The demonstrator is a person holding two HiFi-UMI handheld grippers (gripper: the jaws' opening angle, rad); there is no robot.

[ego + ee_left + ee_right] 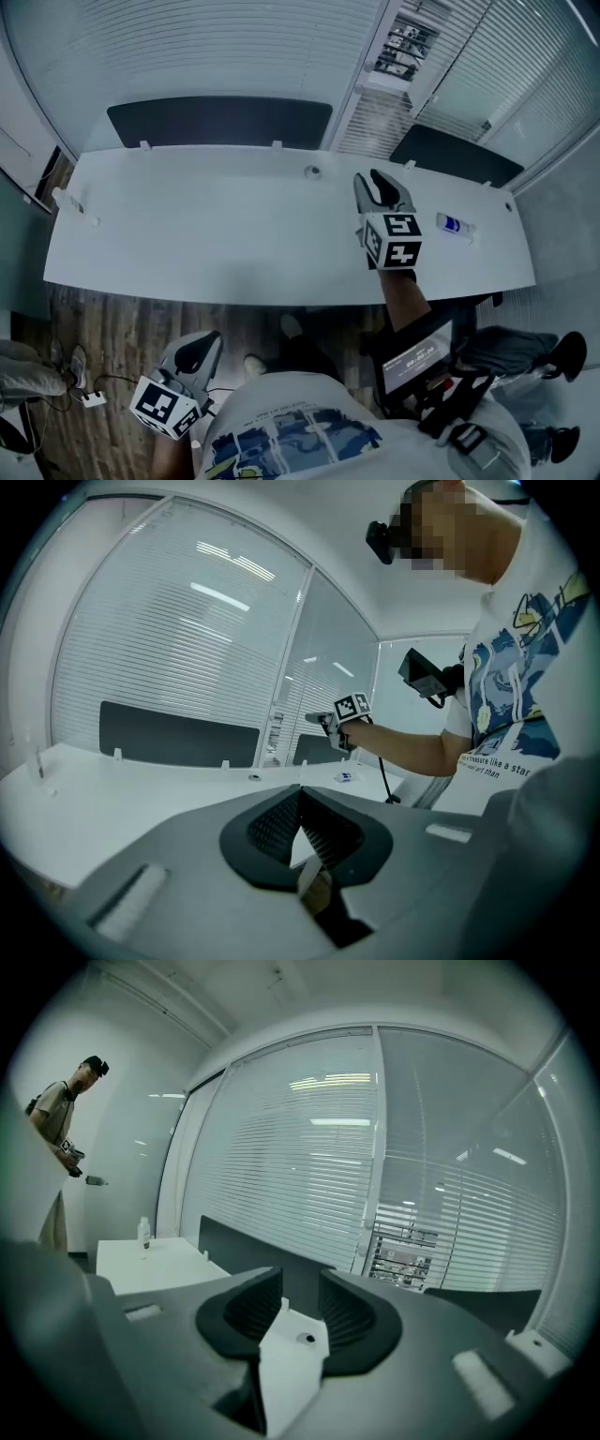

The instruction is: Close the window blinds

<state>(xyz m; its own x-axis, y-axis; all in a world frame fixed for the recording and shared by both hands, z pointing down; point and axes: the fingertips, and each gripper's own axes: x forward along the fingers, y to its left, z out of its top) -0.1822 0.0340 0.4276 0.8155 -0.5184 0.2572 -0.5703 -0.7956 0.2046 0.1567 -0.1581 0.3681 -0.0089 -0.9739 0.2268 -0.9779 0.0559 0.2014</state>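
Note:
White slatted blinds (216,47) hang lowered behind the white desk (187,244). A narrow pane (401,45) between them shows a building through its slats, also seen as a gap in the blinds (403,1252) low down in the right gripper view. My right gripper (378,190) is held over the desk's right part, pointing toward the window. It is open, with nothing between its pads (253,1307). My left gripper (199,352) hangs low beside my body, off the desk's front edge. Its fingertips (298,791) meet on nothing.
Dark partition panels (220,122) (455,155) stand along the desk's back edge. A small blue-labelled bottle (457,225) lies at the desk's right end, and a round grommet (312,172) sits near the middle. Another person (58,1119) stands far left by a table with a bottle (143,1232).

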